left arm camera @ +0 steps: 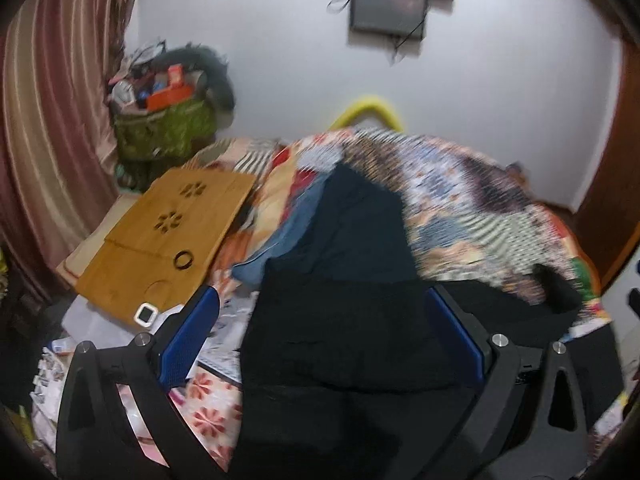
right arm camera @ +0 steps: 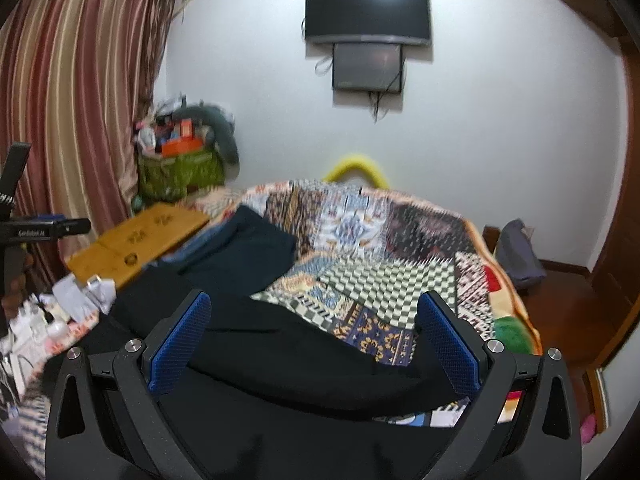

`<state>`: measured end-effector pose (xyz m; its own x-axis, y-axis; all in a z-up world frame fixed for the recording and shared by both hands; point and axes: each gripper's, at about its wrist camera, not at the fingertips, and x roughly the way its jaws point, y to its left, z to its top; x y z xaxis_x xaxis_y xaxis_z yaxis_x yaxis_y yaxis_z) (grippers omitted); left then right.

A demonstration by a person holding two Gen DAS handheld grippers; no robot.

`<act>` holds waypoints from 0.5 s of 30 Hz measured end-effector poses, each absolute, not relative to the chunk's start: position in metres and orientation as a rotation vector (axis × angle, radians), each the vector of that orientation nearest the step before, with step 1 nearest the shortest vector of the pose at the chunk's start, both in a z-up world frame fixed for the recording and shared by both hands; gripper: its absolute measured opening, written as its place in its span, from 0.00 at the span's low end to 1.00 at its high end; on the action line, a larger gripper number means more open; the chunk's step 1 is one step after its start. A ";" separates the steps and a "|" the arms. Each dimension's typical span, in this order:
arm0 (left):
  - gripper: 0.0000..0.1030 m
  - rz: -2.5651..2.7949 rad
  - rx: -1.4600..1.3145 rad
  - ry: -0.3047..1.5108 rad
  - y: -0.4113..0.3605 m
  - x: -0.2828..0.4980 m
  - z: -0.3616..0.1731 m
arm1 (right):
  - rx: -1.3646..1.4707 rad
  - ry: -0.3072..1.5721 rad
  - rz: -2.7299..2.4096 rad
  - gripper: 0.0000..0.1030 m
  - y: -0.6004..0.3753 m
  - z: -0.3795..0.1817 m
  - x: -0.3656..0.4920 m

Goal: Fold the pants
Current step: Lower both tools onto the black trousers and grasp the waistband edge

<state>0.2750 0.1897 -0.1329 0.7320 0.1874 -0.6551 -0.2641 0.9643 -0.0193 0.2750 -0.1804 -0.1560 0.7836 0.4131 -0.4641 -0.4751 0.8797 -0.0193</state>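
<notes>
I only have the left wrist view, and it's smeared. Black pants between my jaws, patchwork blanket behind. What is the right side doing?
Observer: The right gripper is open too, jaws spread wide over the black pants, not clamped on them.
Operator: Anything off the far right edge of the bed? My view cuts off there.
Observer: Yes, a grey-blue bag sits on the wooden floor beside the patchwork blanket.
Operator: And to the left of the bamboo tray?
Observer: A black stand rises in front of the striped curtain, left of the bamboo tray.
</notes>
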 end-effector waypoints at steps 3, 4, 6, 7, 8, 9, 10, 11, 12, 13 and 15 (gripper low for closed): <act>0.96 0.272 -0.114 0.781 0.213 0.305 -0.163 | -0.171 0.549 0.516 0.99 -0.172 -0.175 0.306; 0.94 0.278 -0.118 0.798 0.218 0.310 -0.171 | -0.176 0.576 0.531 0.99 -0.169 -0.182 0.314; 0.84 0.282 -0.151 0.873 0.236 0.331 -0.196 | -0.181 0.629 0.563 0.98 -0.166 -0.193 0.331; 0.82 0.279 -0.169 0.908 0.242 0.337 -0.206 | -0.177 0.648 0.574 0.94 -0.164 -0.198 0.339; 0.76 0.273 -0.188 0.943 0.247 0.344 -0.216 | -0.171 0.668 0.576 0.92 -0.163 -0.202 0.346; 0.72 0.266 -0.210 0.978 0.253 0.353 -0.227 | -0.162 0.709 0.584 0.90 -0.160 -0.209 0.357; 0.70 0.263 -0.231 1.014 0.259 0.360 -0.239 | -0.155 0.738 0.594 0.90 -0.158 -0.214 0.366; 0.70 0.261 -0.248 1.040 0.264 0.366 -0.250 | -0.151 0.776 0.607 0.90 -0.155 -0.222 0.375; 0.70 0.264 -0.251 1.056 0.265 0.370 -0.257 | -0.156 0.792 0.610 0.89 -0.152 -0.227 0.383; 0.70 0.273 -0.252 1.071 0.268 0.375 -0.265 | -0.170 0.811 0.614 0.89 -0.149 -0.232 0.390; 0.70 0.281 -0.259 1.093 0.274 0.383 -0.277 | -0.198 0.838 0.624 0.89 -0.142 -0.238 0.400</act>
<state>0.3831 0.2739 -0.2769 0.4309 0.0954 -0.8973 -0.3486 0.9348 -0.0681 0.3997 -0.1423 -0.2376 0.5038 0.4378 -0.7447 -0.5883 0.8051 0.0753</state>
